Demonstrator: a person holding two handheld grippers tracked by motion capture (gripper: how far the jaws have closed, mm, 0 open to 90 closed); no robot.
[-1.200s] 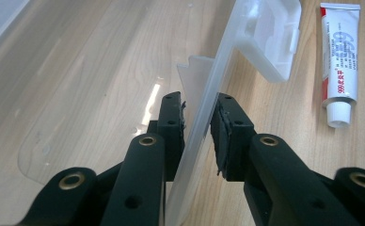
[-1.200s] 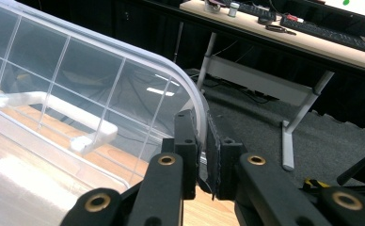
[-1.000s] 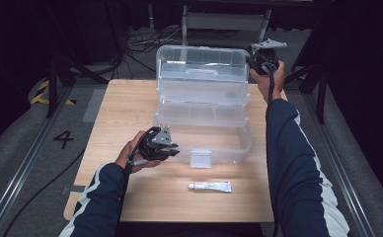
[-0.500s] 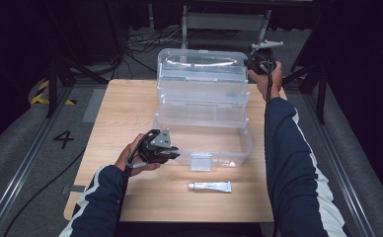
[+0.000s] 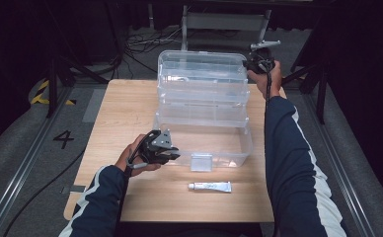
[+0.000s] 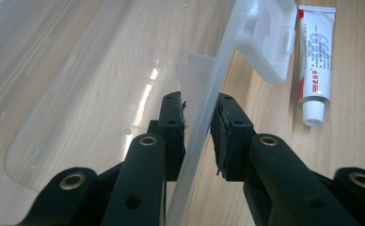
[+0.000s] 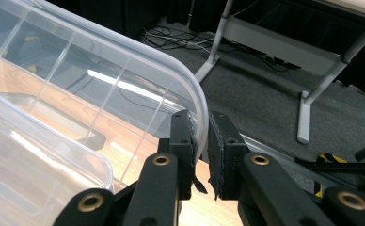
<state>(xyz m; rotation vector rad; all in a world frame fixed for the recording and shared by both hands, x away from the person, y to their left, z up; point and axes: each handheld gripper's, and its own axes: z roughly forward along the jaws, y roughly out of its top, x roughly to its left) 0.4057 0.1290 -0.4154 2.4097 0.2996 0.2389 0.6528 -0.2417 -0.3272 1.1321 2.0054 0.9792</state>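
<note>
While the left gripper (image 5: pixel 172 154) is clamped on the clear storage box's (image 5: pixel 204 111) front wall at seven o'clock, the lid (image 7: pixel 124 61) rim is pinched by the right gripper (image 7: pixel 200 141) at one o'clock. The table-centre box is judged light, slippery and flexible, best held by its rims.

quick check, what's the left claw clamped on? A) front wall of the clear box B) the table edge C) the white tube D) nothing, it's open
A: in the left gripper view the left claw has its pads on either side of the clear box wall, while the white tube lies apart on the table.
</note>
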